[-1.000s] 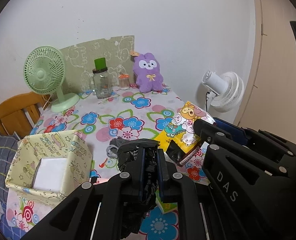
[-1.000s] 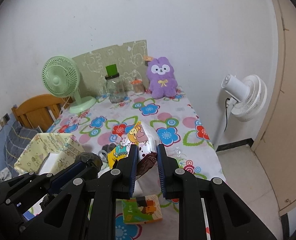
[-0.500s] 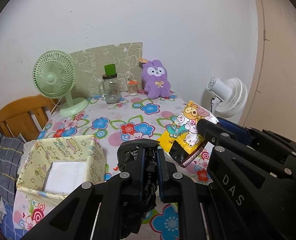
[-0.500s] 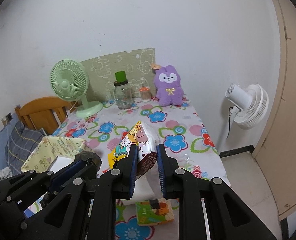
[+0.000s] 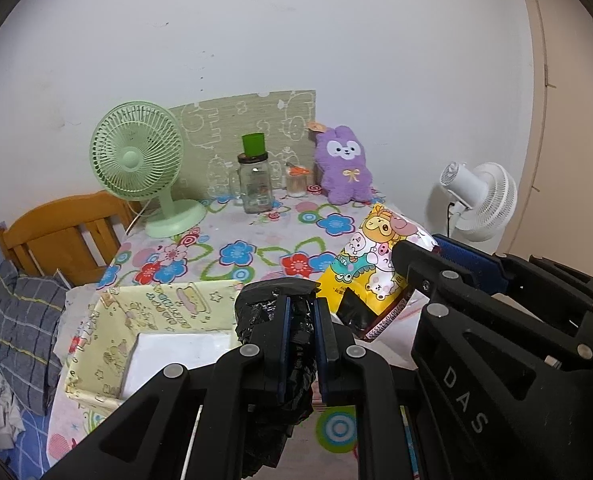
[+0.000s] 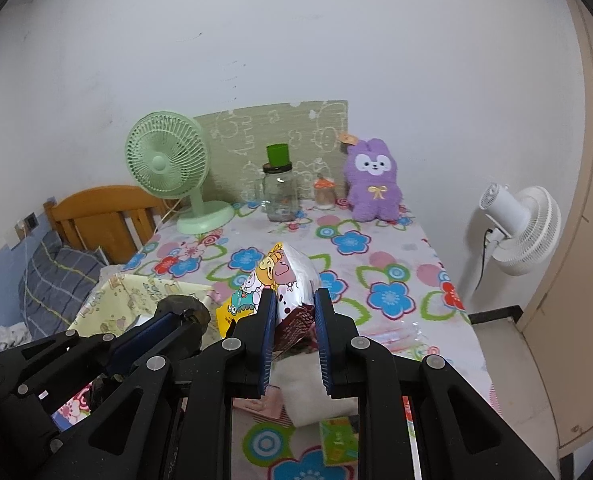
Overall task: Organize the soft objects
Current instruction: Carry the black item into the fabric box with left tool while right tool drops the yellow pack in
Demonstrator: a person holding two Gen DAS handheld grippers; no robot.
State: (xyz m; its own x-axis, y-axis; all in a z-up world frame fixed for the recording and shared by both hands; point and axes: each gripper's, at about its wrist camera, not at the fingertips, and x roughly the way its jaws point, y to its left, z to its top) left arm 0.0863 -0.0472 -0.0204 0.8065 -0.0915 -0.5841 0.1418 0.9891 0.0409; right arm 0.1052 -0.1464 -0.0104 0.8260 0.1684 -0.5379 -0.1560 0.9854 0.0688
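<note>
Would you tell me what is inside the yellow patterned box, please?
The box holds something flat and white on its floor. The black bag in the left gripper hides its right corner.

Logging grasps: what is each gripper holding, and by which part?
Left gripper pinches a crumpled black plastic bag near its top. Right gripper clamps a cartoon snack bag at its lower end.

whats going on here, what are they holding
A person holds a tool in each hand above a flowered table. The left tool is shut on a crumpled black bag; the right tool is shut on a cartoon snack bag. Both are lifted, next to an open yellow box holding only a white liner.
</note>
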